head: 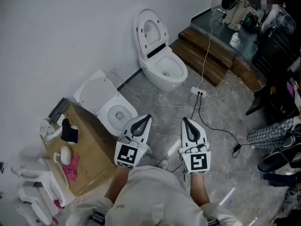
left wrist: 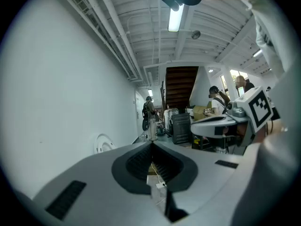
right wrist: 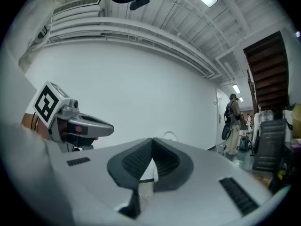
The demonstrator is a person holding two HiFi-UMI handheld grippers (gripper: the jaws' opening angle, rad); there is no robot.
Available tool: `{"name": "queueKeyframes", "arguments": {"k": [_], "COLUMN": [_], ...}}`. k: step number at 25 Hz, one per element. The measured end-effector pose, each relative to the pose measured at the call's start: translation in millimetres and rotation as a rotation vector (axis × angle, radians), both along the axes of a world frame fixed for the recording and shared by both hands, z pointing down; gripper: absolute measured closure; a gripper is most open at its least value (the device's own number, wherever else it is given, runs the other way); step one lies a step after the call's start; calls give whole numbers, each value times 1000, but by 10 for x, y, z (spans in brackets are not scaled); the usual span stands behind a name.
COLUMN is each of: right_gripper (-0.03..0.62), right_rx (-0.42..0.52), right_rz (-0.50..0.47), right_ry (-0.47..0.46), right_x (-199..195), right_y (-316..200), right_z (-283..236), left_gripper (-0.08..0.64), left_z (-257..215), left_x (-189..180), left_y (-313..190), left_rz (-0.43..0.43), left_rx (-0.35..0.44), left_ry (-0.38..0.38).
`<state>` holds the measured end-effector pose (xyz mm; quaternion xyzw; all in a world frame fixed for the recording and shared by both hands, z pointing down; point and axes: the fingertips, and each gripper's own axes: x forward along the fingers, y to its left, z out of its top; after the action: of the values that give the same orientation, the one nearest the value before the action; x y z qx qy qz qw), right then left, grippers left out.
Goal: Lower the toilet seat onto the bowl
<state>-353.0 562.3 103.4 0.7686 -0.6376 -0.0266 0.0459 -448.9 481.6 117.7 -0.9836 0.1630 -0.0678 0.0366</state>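
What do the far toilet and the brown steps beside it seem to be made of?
The far toilet is probably glazed ceramic: white, smooth, with a soft gloss. The steps seem to be wood: dark brown, matte, with lengthwise plank lines.

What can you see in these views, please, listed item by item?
far toilet: one, white, against the wall, seat and lid raised
near toilet: one, white, against the wall, closer to the person, lid raised
cardboard: one, brown, left of the near toilet
pink cloth: one, pink, on the cardboard
black item: one, black, on the cardboard
power strip: one, white, on the floor right of the far toilet, cables attached
wooden steps: one set, brown, upper right
standing person: one, dark clothes, far down the room
left gripper: one, white and black, shut, empty
right gripper: one, white and black, shut, empty
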Motion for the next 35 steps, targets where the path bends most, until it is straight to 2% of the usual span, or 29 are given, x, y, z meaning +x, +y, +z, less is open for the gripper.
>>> {"name": "queueKeyframes", "arguments": {"k": [5, 13, 19, 35], "right_gripper": [586, 586, 586, 586], "right_rx": [14, 0, -32, -46], "right_rz": [11, 25, 43, 137], "right_ry": [-80, -90, -29, -12], "right_x": [40, 153, 399, 983], "right_y": [157, -4, -375, -1415], "right_z": [85, 178, 235, 214], "left_gripper": [548, 548, 548, 548], "left_z": [28, 118, 177, 173], "left_x": [36, 193, 375, 1002], "left_y": [134, -5, -410, -1582], "left_rz": [-4, 20, 21, 119], "left_rx": [-2, 1, -7, 0], "left_ry": [-12, -22, -1, 18]}}
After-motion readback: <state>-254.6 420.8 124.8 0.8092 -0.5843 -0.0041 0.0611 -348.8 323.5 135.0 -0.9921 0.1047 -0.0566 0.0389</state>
